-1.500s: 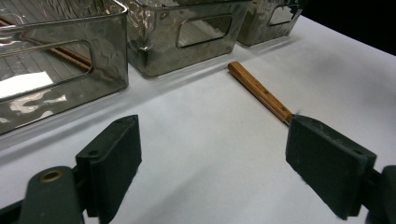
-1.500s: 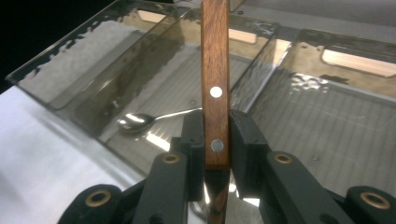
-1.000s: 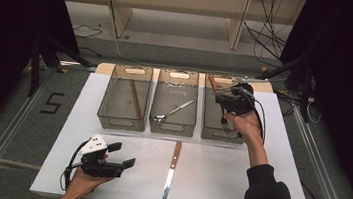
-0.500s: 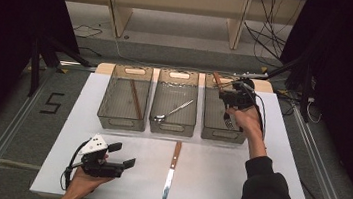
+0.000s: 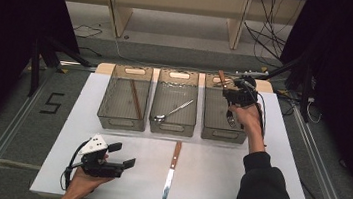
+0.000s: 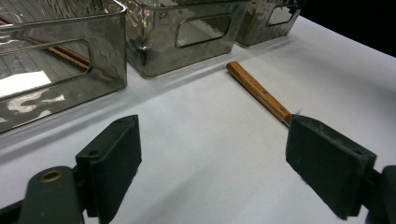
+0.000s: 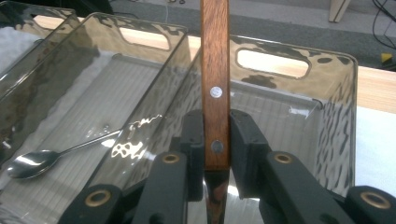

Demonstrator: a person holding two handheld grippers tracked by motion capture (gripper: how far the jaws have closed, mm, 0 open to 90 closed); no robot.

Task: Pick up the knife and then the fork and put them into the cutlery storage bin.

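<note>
In the high view the right gripper [image 5: 232, 89] sits in the upper right of the frame, over the far end of the right-hand bin [image 5: 214, 128] of three clear plastic bins lined up across the white table [image 5: 255, 189]. Its jaws are clamped on a wooden-handled utensil [image 5: 222, 77], whose handle pokes up toward the back rim of that bin. The right gripper view shows this closely: the brown handle [image 7: 215, 84], with two metal rivets, stands upright in the middle of the frame, pinched between the two black pads [image 7: 245, 149], with the bin's cut-out handle behind it.

A spoon [image 5: 173, 111] lies diagonally in the middle bin [image 5: 173, 126], and a thin brown stick [image 5: 136, 99] lies in the left bin [image 5: 120, 121].

The left gripper [image 5: 120, 159] rests at the lower left of the high view, jaws spread wide with nothing between them. A wooden-handled knife [image 5: 171, 172] lies on the table at lower centre, just in front of the middle bin and well apart from both grippers.
</note>
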